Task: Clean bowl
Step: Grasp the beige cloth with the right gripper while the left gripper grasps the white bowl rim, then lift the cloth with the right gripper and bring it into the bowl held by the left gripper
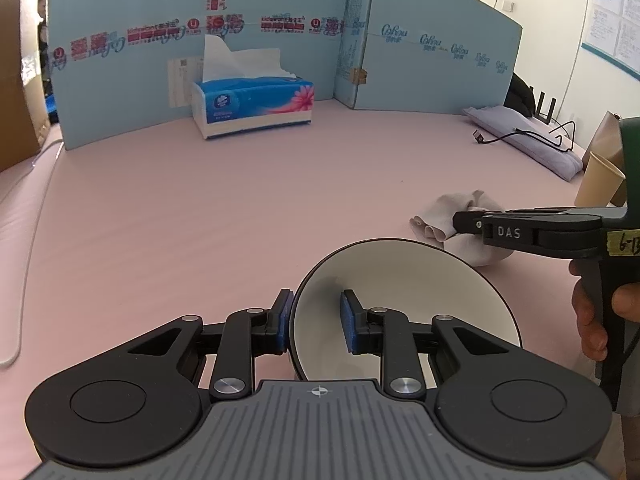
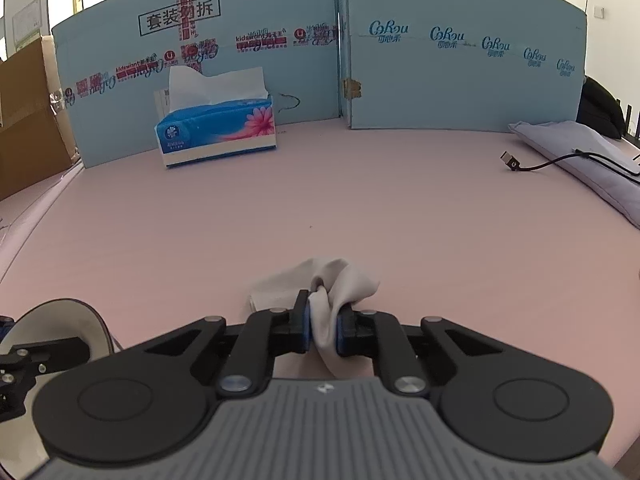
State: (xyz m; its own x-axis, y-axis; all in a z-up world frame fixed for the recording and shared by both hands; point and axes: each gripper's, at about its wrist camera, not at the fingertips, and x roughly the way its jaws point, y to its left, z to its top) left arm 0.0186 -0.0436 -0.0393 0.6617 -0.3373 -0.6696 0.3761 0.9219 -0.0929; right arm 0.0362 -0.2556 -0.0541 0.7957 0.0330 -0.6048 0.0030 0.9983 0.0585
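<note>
A bowl (image 1: 416,300), white inside with a dark outside, sits tilted on the pink table in front of my left gripper (image 1: 316,322). The left fingers straddle its left rim, one pad outside and one inside, with a gap still showing between the inner pad and the wall. The bowl also shows at the lower left of the right wrist view (image 2: 68,320). My right gripper (image 2: 323,330) is shut on a pale crumpled cloth (image 2: 336,284) and holds it just right of and behind the bowl; the cloth also shows in the left wrist view (image 1: 460,220).
A blue tissue box (image 1: 252,106) stands at the back by the blue cardboard screen (image 1: 432,52). A folded lilac cloth (image 1: 528,140) with a black cable (image 2: 532,166) lies at the far right. A paper cup (image 1: 600,180) stands at the right edge.
</note>
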